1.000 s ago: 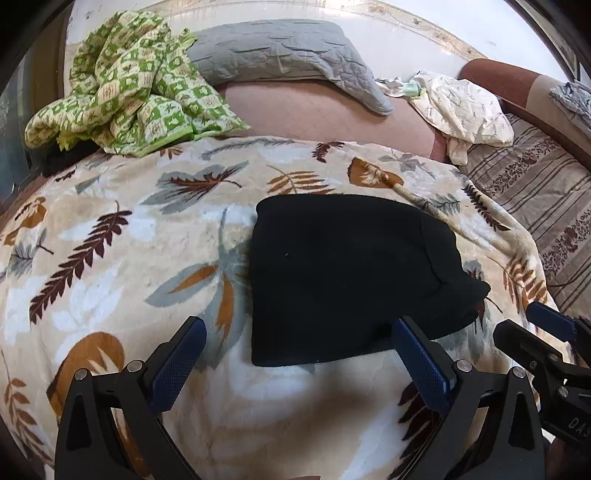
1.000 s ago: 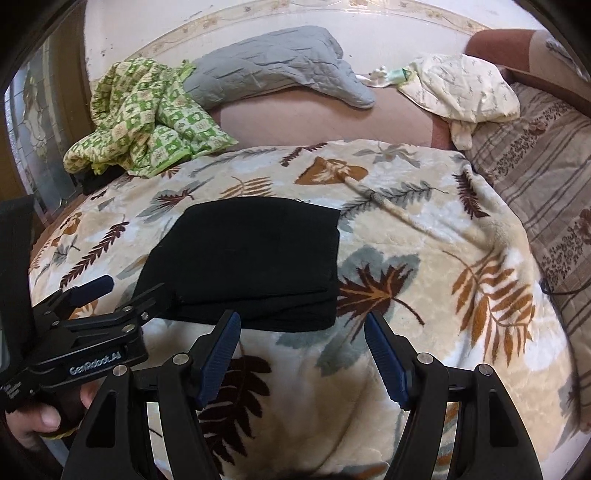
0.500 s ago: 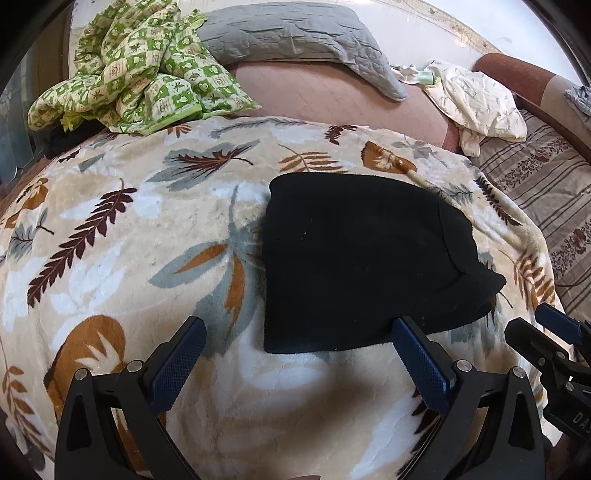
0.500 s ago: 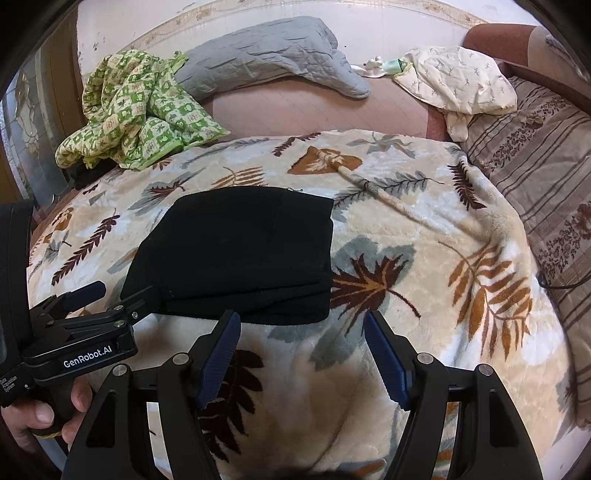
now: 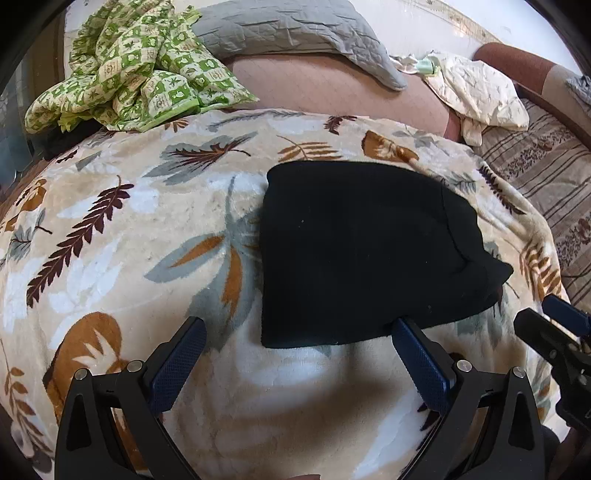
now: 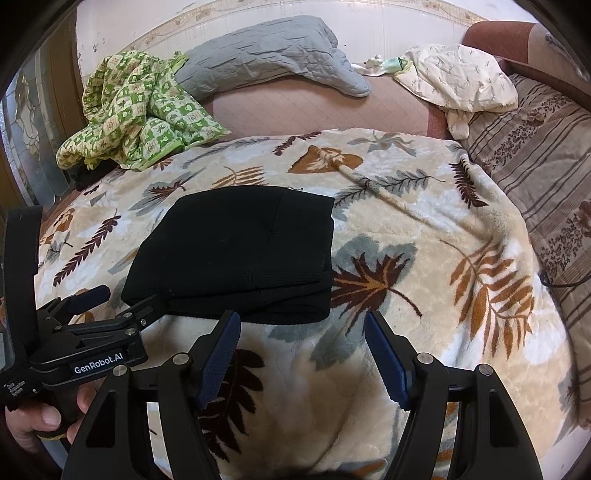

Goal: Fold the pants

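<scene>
Black pants (image 5: 354, 251) lie folded into a compact stack on a cream leaf-print blanket (image 5: 122, 236). In the right wrist view the same pants (image 6: 236, 251) sit left of centre, layered edges toward me. My left gripper (image 5: 299, 328) hovers open just short of the pants' near edge, nothing between its blue pads. My right gripper (image 6: 301, 326) is open too, near the pants' near right corner, holding nothing. The left gripper (image 6: 118, 295) shows at the left of the right wrist view, held by a hand (image 6: 40, 417). The right gripper's tips (image 5: 550, 317) poke in at the right of the left wrist view.
A green checked quilt (image 5: 136, 70) is bunched at the back left beside a grey quilted pillow (image 5: 295, 29). A cream cloth (image 6: 458, 77) lies at the back right. A striped brown cover (image 6: 546, 155) runs along the right side. A blanket ridge (image 6: 388, 195) crosses right of the pants.
The left wrist view has shifted slightly, so the pants sit lower and further right in it. Both grippers stay open and the pants lie unmoved.
</scene>
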Demonstrator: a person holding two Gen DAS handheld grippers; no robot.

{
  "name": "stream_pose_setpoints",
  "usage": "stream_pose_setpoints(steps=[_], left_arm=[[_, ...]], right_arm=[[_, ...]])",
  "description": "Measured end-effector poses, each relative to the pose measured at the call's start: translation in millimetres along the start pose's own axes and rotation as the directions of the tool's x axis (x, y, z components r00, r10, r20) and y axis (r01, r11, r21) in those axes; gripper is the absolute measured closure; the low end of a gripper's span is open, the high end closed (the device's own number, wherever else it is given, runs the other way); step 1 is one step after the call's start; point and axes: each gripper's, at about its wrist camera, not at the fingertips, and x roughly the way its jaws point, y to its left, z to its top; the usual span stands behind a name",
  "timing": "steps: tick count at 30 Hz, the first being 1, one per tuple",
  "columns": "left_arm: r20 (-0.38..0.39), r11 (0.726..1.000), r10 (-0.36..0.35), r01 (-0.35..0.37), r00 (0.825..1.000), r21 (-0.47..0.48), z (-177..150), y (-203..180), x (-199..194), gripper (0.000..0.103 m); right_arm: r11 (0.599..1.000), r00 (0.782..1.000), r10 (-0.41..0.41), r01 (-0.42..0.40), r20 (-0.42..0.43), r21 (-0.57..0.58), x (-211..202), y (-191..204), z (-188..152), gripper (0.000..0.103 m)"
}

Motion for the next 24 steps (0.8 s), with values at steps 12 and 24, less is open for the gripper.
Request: stream_pose_setpoints(steps=[12, 24], left_arm=[[-0.036, 0.994, -0.006, 0.010, 0.999, 0.111, -5, -24, 7, 0.001], [-0.020, 0.988, 0.008, -0.005, 1.000, 0.156, -11, -38, 4, 0.001]], right_arm=[[0.991, 0.991, -0.109, 0.102, 0.079, 0.087, -18, -11, -4, 0.032], [0.987, 0.995, -0.065, 0.052, 0.079, 0.152, -30, -41, -12, 0.032]])
